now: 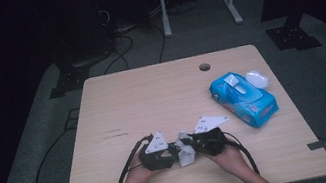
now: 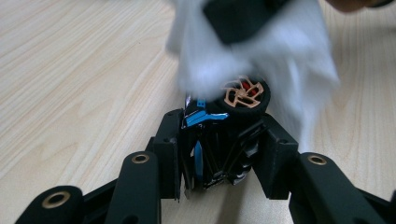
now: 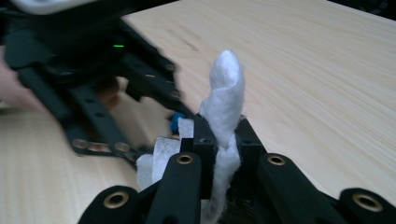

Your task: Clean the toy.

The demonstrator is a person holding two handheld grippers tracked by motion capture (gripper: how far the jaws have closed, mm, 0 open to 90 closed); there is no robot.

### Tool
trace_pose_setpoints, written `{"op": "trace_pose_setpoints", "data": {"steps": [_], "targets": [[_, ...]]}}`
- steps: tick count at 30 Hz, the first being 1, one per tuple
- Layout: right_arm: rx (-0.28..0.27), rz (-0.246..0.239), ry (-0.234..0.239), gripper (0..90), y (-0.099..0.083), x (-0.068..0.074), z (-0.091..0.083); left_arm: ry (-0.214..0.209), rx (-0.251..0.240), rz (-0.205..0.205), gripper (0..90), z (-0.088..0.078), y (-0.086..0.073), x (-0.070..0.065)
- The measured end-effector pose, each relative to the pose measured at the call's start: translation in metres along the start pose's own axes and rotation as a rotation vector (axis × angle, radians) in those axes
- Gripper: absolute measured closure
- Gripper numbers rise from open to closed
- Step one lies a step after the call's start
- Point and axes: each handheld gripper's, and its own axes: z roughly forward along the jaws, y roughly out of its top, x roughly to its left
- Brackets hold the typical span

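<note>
The left tongs (image 2: 219,154) are clamped on a small toy car (image 2: 219,140), black with blue trim, its body wedged between the two black pads; one rubber tyre with a copper-coloured spoked wheel (image 2: 243,94) sticks up past the fingertips. The right tongs (image 3: 227,154) are pinched tight on a white wet wipe (image 3: 225,100), a soft, fibrous sheet twisted into a rope that stands up between the pads and hangs below them. In the left gripper view the wipe (image 2: 261,51) drapes over the car from above, touching the wheel. In the high view both tongs, left (image 1: 171,154) and right (image 1: 191,143), meet tip to tip near the front edge of the counter (image 1: 152,98), a pale wood-grain top with a round cable hole, and the crumpled wipe (image 1: 186,154) sits between them.

Going down in size: the counter; then a blue soft plastic pack of wipes (image 1: 243,99) lying well apart at the right, its white flip lid (image 1: 256,79) open and a sheet poking out of the slot; then the two tongs, each with a grey three-cornered plate on top; then the wipe; then the car.
</note>
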Motion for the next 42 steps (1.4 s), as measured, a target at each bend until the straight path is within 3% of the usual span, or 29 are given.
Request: {"op": "trace_pose_setpoints", "data": {"steps": [3,8,11,14,17,19,21,23,25,27,29,33,36,38,39,42], "targets": [[0.006,-0.037,-0.004,82.5,0.002,0.004,0.003,0.004,0.001,-0.003,58.1,-0.001,0.000,0.001],[0.013,-0.026,-0.069,82.5,-0.001,-0.005,-0.003,0.007,-0.004,-0.018,58.1,0.001,0.000,0.001],[-0.010,0.002,-0.006,82.5,-0.001,0.002,0.002,0.012,-0.003,-0.016,58.1,0.001,0.001,0.001],[-0.010,-0.032,0.032,82.4,0.001,0.012,0.008,0.015,0.000,-0.015,58.1,0.001,0.001,0.001],[0.001,-0.045,-0.002,82.4,0.001,0.006,0.004,0.014,0.000,-0.020,58.2,0.001,0.001,0.001],[0.011,-0.054,-0.069,82.4,-0.001,-0.002,-0.001,0.012,-0.004,-0.029,58.1,0.001,0.001,0.002],[0.007,-0.020,-0.086,82.4,-0.003,-0.009,-0.005,0.015,-0.009,-0.032,58.1,0.001,0.001,0.002],[-0.007,-0.001,-0.070,82.4,-0.003,-0.007,-0.003,0.017,-0.008,-0.029,58.1,0.002,0.001,0.001],[-0.023,0.017,0.006,82.4,-0.002,0.001,0.003,0.019,-0.007,-0.029,58.1,0.002,0.001,0.001],[-0.015,-0.024,0.040,82.2,0.000,0.011,0.008,0.021,-0.001,-0.021,58.1,0.001,0.001,0.001],[-0.008,-0.050,0.024,82.1,0.001,0.012,0.008,0.022,-0.002,-0.025,58.1,0.001,0.001,0.001],[0.000,-0.012,-0.065,82.2,-0.003,-0.005,-0.002,0.021,-0.018,-0.038,58.2,0.001,0.002,0.001],[-0.010,0.006,-0.056,82.3,-0.002,-0.002,0.000,0.023,-0.014,-0.028,58.2,0.002,0.003,0.001],[-0.021,0.006,0.010,82.2,-0.001,0.006,0.007,0.023,-0.013,-0.029,58.2,0.002,0.003,0.001],[-0.021,-0.021,0.019,82.1,0.000,0.013,0.011,0.030,-0.010,-0.020,58.2,0.001,0.003,0.000],[-0.006,-0.041,0.004,82.0,0.002,0.014,0.011,0.030,-0.007,-0.023,58.2,0.000,0.002,0.001]]}}
